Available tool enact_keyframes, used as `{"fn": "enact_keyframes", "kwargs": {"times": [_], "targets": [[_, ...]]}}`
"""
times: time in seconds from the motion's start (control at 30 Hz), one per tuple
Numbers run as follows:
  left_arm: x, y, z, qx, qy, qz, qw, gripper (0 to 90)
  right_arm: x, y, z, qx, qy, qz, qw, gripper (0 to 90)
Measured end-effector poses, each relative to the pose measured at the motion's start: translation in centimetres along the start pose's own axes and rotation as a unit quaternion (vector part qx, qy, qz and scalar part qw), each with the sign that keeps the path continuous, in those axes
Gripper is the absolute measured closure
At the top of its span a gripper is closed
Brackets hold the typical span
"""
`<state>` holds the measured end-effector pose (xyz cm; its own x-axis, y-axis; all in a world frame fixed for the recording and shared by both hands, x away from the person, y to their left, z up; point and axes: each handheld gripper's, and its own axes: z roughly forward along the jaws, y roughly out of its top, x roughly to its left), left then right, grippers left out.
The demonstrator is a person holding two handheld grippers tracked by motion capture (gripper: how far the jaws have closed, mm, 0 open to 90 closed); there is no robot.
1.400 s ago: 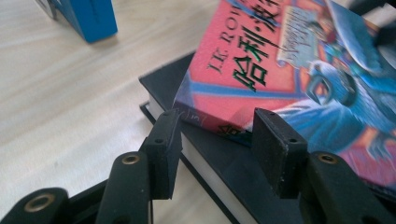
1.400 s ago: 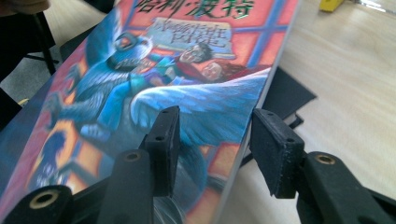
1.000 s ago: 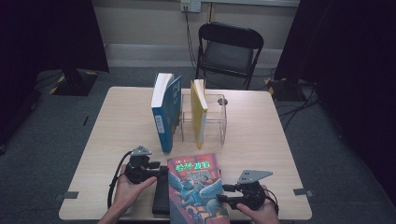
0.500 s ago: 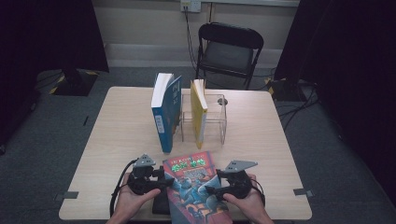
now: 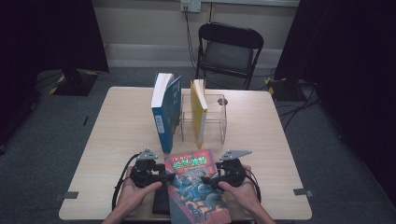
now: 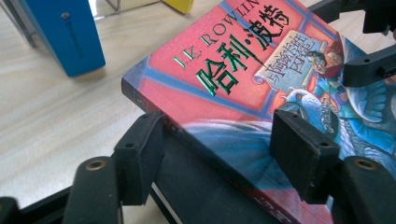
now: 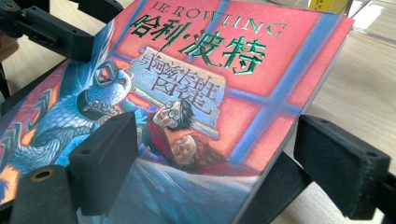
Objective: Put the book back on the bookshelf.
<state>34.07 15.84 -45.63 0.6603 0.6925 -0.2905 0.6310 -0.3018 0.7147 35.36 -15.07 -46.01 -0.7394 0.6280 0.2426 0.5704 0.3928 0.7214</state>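
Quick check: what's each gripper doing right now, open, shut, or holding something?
Left gripper: open, jaws just opening, straddling the left edge of the red book, not clamped.
Right gripper: open wide, jaws just opened, straddling the book's right edge, no grip.

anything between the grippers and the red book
Nothing visible. The left gripper and right gripper sit at the red book's two side edges, jaws straddling them; both have just been opening and neither visibly presses it.
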Motion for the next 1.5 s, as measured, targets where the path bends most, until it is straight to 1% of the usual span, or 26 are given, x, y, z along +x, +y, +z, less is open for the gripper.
{"fn": "enact_keyframes", "kwargs": {"times": [0.2, 0.23, 0.27, 0.33, 0.4, 0.43, 0.47, 0.5, 0.53, 0.57, 0.6, 0.67, 0.7, 0.87, 0.93, 0.97, 1.0, 1.07, 1.17, 1.23, 1.3, 1.33, 1.37, 1.43, 1.47, 1.5], "targets": [[-0.1, -0.3, 0.0, -0.012, 0.001, 0.009, 0.9999, 35.0, -0.1, 0.0, -0.1, -0.003, -0.003, 0.0, 1.0, 15.6], [-0.3, -0.3, -0.1, -0.013, 0.008, 0.007, 0.9999, 35.9, -0.1, 0.0, -0.1, -0.003, -0.003, 0.001, 1.0, 15.3], [-0.3, -0.3, -0.1, -0.013, 0.008, 0.007, 0.9999, 36.7, -0.1, 0.0, -0.1, -0.003, -0.003, 0.001, 1.0, 15.3], [-1.0, -0.3, -0.2, -0.014, 0.02, 0.028, 0.9993, 38.9, -0.2, 0.0, 0.0, -0.003, 0.003, 0.011, 0.9999, 15.1], [-1.2, -0.4, -0.3, -0.016, 0.022, 0.033, 0.9991, 40.2, -0.2, 0.0, 0.0, -0.002, 0.003, 0.012, 0.9999, 16.6], [-1.2, -0.5, -0.3, -0.02, 0.023, 0.028, 0.9991, 40.8, -0.3, 0.0, -0.1, -0.005, 0.0, 0.013, 0.9999, 20.8], [-1.2, -0.5, -0.3, -0.02, 0.023, 0.028, 0.9991, 41.1, -0.3, 0.0, -0.1, -0.005, 0.0, 0.013, 0.9999, 20.8], [-1.2, -0.6, -0.3, -0.022, 0.022, 0.025, 0.9992, 41.1, -0.3, 0.0, -0.4, -0.011, -0.006, 0.012, 0.9998, 27.6], [-1.2, -0.7, -0.4, -0.021, 0.021, 0.026, 0.9992, 41.4, -0.4, 0.0, -0.9, -0.024, -0.013, 0.011, 0.9996, 38.2], [-1.1, -0.7, -0.4, -0.02, 0.02, 0.026, 0.9993, 41.4, -0.5, 0.1, -1.3, -0.036, -0.005, 0.016, 0.9992, 40.2], [-1.1, -0.7, -0.4, -0.022, 0.019, 0.024, 0.9993, 41.4, -0.5, 0.1, -1.7, -0.045, 0.011, 0.02, 0.9987, 42.9], [-1.1, -0.8, -0.4, -0.024, 0.017, 0.02, 0.9994, 41.4, -0.4, 0.2, -1.8, -0.046, 0.016, 0.021, 0.9986, 43.6], [-1.0, -0.9, -0.4, -0.026, 0.016, 0.017, 0.9994, 41.4, 0.1, 0.0, -2.0, -0.045, 0.035, 0.022, 0.9981, 44.4], [-0.9, -1.0, -0.3, -0.028, 0.011, 0.011, 0.9995, 41.0, 0.9, -0.6, -2.1, -0.03, 0.033, 0.022, 0.9988, 45.0], [-0.9, -1.0, -0.4, -0.029, 0.011, 0.012, 0.9995, 40.9, 0.8, -0.8, -2.1, -0.028, 0.037, 0.026, 0.9986, 45.2], [-0.9, -1.0, -0.4, -0.028, 0.011, 0.01, 0.9995, 40.9, 0.5, -0.8, -2.0, -0.028, 0.047, 0.035, 0.9979, 45.9], [-0.9, -1.0, -0.4, -0.028, 0.011, 0.01, 0.9995, 40.8, 0.5, -0.8, -2.0, -0.028, 0.047, 0.035, 0.9979, 45.9], [-0.8, -0.9, -0.4, -0.027, 0.011, 0.011, 0.9995, 40.7, 0.2, -0.6, -1.7, -0.032, 0.057, 0.04, 0.9971, 46.0], [-0.7, -0.9, -0.3, -0.027, 0.007, 0.006, 0.9996, 39.9, -0.4, 0.3, -0.6, -0.035, 0.068, 0.047, 0.996, 46.5], [-0.5, -0.9, -0.2, -0.024, 0.002, -0.002, 0.9997, 38.4, -0.7, 1.0, 0.1, -0.032, 0.074, 0.042, 0.9959, 46.5], [-0.3, -0.7, -0.1, -0.025, 0.003, -0.013, 0.9996, 36.9, -1.0, 1.5, 0.5, -0.026, 0.079, 0.045, 0.9955, 50.4], [-0.3, -0.7, -0.1, -0.025, 0.003, -0.013, 0.9996, 36.9, -1.0, 1.5, 0.5, -0.026, 0.079, 0.045, 0.9955, 50.4], [-0.4, -0.7, 0.0, -0.024, 0.007, -0.013, 0.9996, 36.7, -1.1, 1.8, 0.8, -0.018, 0.087, 0.043, 0.9951, 53.5], [-0.4, -0.6, 0.0, -0.024, 0.008, -0.013, 0.9996, 35.9, -1.5, 1.8, 0.9, -0.012, 0.109, 0.056, 0.9924, 58.4], [-0.4, -0.6, 0.0, -0.023, 0.007, -0.013, 0.9996, 35.9, -1.5, 1.8, 0.9, -0.012, 0.109, 0.056, 0.9924, 58.4], [-0.4, -0.6, 0.0, -0.022, 0.006, -0.014, 0.9996, 35.7, -1.5, 1.8, 0.9, -0.012, 0.116, 0.063, 0.9912, 60.4]]}}
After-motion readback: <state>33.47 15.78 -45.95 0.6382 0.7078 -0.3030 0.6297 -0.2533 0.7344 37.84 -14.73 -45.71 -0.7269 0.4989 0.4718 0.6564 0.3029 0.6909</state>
